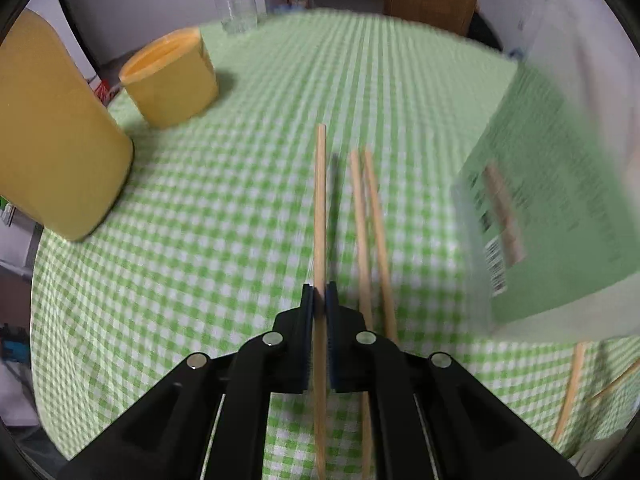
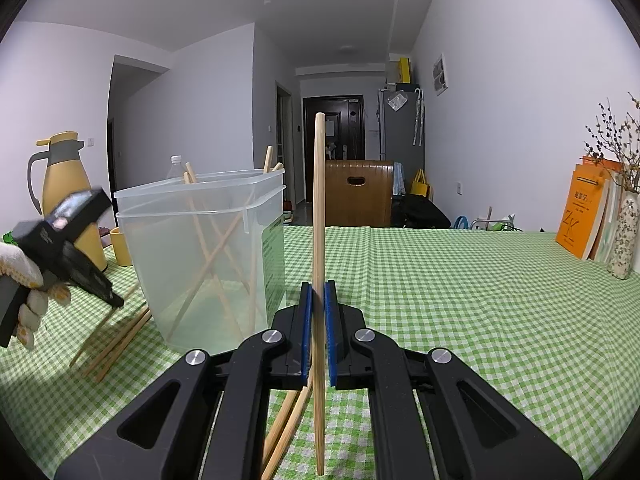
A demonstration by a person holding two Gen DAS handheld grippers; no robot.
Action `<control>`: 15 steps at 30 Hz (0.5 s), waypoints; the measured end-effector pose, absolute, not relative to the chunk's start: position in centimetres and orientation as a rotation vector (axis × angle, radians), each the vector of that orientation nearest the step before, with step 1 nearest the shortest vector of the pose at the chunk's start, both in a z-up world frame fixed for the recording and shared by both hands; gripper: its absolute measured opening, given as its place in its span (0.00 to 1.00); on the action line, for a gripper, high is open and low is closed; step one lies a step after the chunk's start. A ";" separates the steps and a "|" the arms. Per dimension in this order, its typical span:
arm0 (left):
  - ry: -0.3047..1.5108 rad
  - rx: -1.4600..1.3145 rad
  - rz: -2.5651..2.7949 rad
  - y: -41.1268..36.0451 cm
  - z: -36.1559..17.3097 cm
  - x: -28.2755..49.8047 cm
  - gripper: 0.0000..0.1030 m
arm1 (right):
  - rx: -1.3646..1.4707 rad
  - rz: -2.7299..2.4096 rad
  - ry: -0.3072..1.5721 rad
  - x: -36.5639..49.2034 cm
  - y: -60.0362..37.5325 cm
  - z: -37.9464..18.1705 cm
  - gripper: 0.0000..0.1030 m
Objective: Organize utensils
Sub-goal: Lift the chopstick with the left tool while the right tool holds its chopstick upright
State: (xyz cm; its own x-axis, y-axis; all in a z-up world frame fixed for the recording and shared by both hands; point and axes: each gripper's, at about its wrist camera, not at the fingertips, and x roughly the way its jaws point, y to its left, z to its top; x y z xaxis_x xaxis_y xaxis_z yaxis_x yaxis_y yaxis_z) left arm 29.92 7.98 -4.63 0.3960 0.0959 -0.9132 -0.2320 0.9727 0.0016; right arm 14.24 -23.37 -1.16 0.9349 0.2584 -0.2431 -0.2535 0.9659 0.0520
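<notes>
Green checked cloth covers the table (image 2: 480,300), with a hallway and dark door beyond. Each tool is clamped on one chopstick. The left tool (image 1: 320,300) points steeply down at the cloth, its chopstick (image 1: 320,208) running straight ahead between the pads; two more chopsticks (image 1: 368,220) lie on the cloth just to its right, and the clear bin (image 1: 560,200) stands further right, blurred. Ahead to its left sit a yellow cup (image 1: 172,80) and a yellow jug (image 1: 52,140).

The right tool (image 2: 320,300) points nearly level, and its chopstick (image 2: 319,208) stands up past the pads. The bin (image 2: 200,248) is ahead to its left, already holding several chopsticks that lean against its walls. Loose ones lie on the cloth beside the bin and under this tool.

To do the drop well, I would carry each stick over the bin's open top, tip it end-down so it clears the rim, and part the pads only once the lower end is inside. Going one tool at a time should avoid a clash above the bin.
</notes>
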 end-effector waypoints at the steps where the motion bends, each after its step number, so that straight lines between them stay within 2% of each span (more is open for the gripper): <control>1: 1.092 -0.131 0.201 8.0 -3.7 29.5 0.03 | 0.019 0.262 0.250 14.2 -23.4 -1.2 0.06; 9: 0.819 -0.118 0.205 7.8 0.9 25.8 0.03 | 0.018 0.261 0.252 14.3 -23.4 -1.2 0.06; 15: 0.695 -0.084 0.207 6.7 3.0 23.5 0.04 | 0.018 0.259 0.253 14.3 -23.4 -1.2 0.06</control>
State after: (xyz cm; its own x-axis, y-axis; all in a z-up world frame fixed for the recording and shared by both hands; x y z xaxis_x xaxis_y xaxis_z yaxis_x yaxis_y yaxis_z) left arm 23.50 6.72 3.01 0.7488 0.1613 -0.6429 -0.2169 0.9762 -0.0078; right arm 14.28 -23.43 -1.22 0.9351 0.2557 -0.2454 -0.2511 0.9667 0.0503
